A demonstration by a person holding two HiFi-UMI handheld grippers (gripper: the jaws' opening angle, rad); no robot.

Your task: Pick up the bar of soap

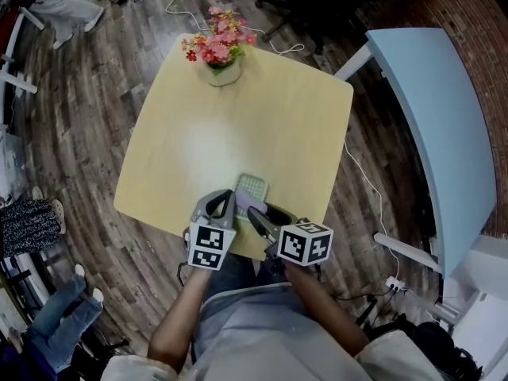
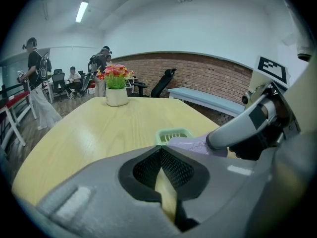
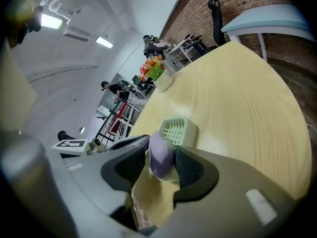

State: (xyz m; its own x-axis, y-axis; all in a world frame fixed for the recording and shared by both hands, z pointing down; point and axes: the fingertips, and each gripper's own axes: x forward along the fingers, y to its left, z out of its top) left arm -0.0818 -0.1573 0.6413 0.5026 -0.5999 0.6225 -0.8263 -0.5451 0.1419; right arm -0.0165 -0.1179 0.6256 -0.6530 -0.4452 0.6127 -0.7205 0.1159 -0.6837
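A lilac bar of soap stands on edge between the jaws of my right gripper, whose pads press on both of its sides. Just beyond it a pale green slotted soap dish rests on the light wooden table. In the head view the soap sits at the near end of the dish, close to the table's front edge. My left gripper is shut with nothing in it, just left of the soap. The right gripper comes in from the right.
A white pot of pink and red flowers stands at the table's far edge. A light-blue table lies to the right, with cables on the wooden floor. People and office chairs are in the background.
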